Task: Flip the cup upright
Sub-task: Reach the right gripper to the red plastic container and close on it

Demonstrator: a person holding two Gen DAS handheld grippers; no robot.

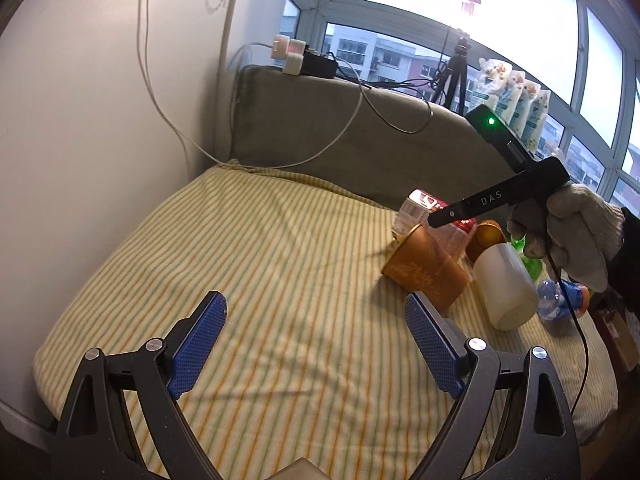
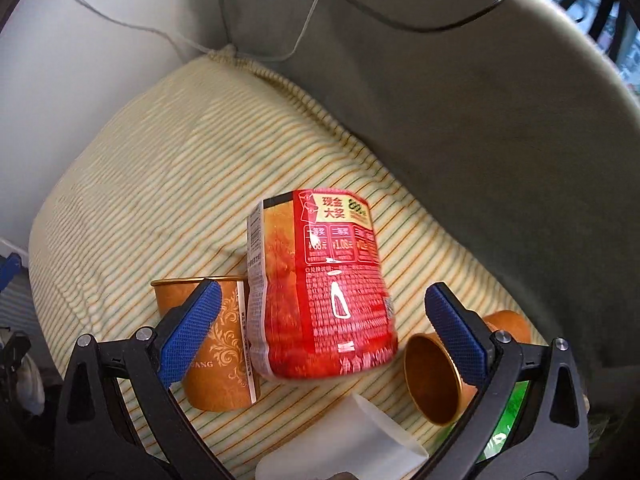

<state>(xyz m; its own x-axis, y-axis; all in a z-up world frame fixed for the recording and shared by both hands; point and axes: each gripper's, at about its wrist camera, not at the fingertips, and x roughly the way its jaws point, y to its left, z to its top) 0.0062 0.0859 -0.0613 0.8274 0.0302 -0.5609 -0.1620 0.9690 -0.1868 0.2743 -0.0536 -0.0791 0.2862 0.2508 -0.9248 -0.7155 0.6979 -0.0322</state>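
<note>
A large brown paper cup with gold print lies on the striped cushion; in the right wrist view the brown cup lies left of a red-labelled container. A small copper cup lies on its side, mouth toward me. A white cup lies tipped over. My right gripper is open, hovering above the red container. My left gripper is open and empty over the bare cushion, left of the cups. The right gripper's black body shows in the left wrist view, held by a gloved hand.
A grey backrest rises behind the cushion, with cables and a power strip on top. A wall stands on the left, windows behind. A green item and a blue bottle lie at the cushion's right edge.
</note>
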